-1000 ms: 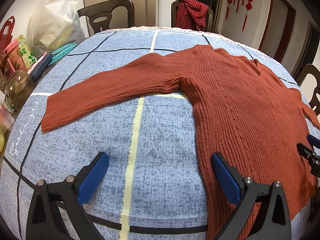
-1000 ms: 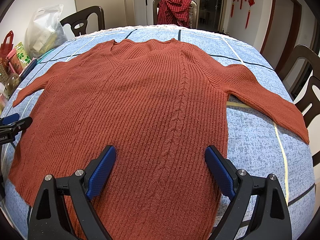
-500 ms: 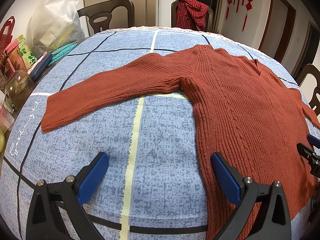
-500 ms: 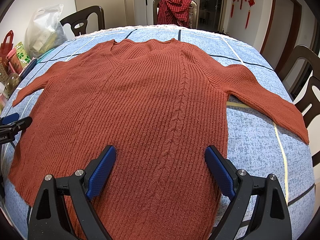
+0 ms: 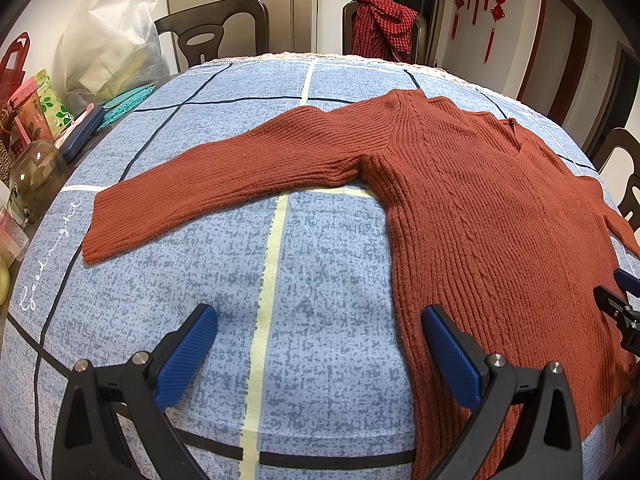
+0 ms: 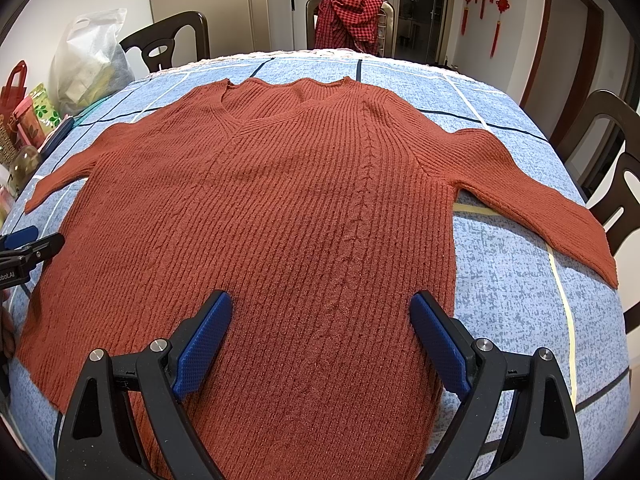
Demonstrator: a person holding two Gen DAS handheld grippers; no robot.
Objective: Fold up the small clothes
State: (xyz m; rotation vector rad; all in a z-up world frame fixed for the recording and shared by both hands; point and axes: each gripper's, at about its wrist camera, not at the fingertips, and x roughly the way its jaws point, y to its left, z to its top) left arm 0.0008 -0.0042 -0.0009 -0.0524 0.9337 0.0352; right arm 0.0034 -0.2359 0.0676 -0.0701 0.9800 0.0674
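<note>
Nothing has shifted: the sweater [image 6: 256, 216] still lies flat and unfolded, left claw [image 5: 320, 344] and right claw [image 6: 320, 336] both gaping empty near its hem.

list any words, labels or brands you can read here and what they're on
"Goodnight", white cursive script, on the blue tablecloth at its left edge; fisheye warps it.
"...botAI", start cut off, on the left gripper body in the right wrist view.
Red packaging: print too small to read.
</note>
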